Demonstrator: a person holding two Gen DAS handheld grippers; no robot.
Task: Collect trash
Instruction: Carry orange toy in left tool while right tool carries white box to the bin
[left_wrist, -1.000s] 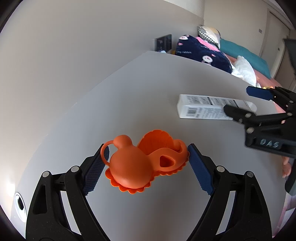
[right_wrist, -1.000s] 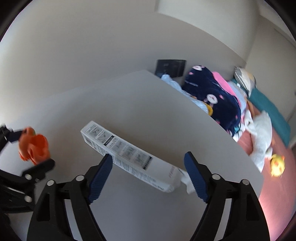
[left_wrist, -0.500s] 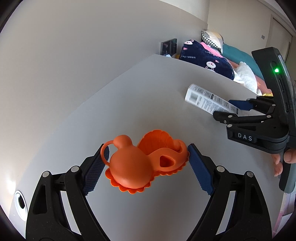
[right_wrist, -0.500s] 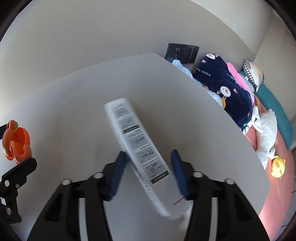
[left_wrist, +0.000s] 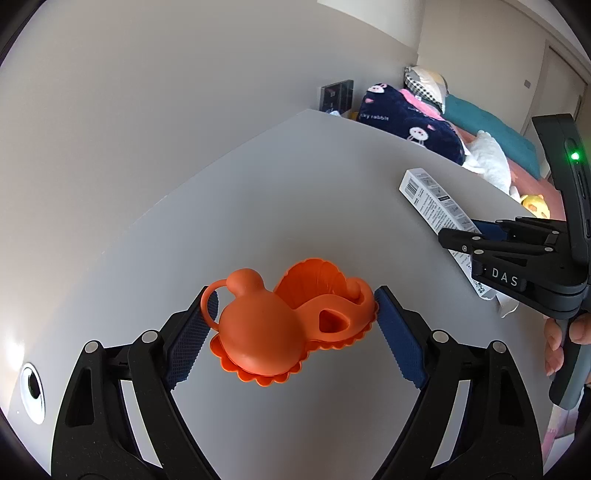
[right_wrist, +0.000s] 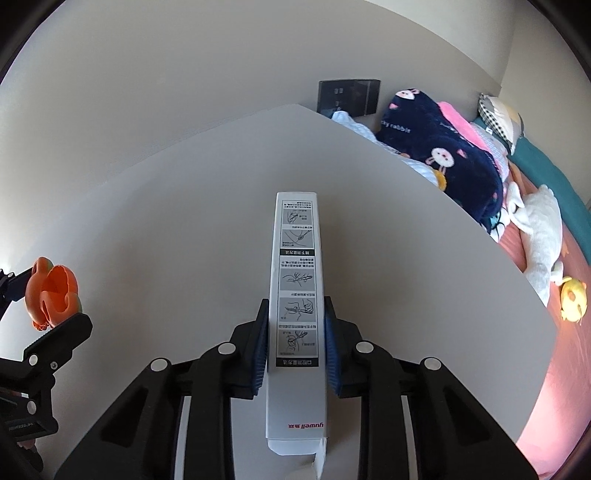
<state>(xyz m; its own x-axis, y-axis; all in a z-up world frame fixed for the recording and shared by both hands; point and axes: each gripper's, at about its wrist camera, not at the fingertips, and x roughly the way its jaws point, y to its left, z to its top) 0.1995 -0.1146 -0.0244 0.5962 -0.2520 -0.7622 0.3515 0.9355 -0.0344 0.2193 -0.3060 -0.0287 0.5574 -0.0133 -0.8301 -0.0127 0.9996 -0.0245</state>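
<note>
Right tongs closing on the box, left tongs around the orange toy

The right tongs (right_wrist: 295, 339) close on a long white box (right_wrist: 295, 280) near the surface's (left_wrist: 295, 192) right edge, its near end cut off; the left tongs (left_wrist: 291, 325) stand wide, pads touching the orange toy (left_wrist: 280, 325), grip unclear

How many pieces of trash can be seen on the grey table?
2. An orange toy sits between the pads of the left gripper. A long white box lies between the closing pads of the right gripper, which touch its sides. Others may be out of view.
</note>
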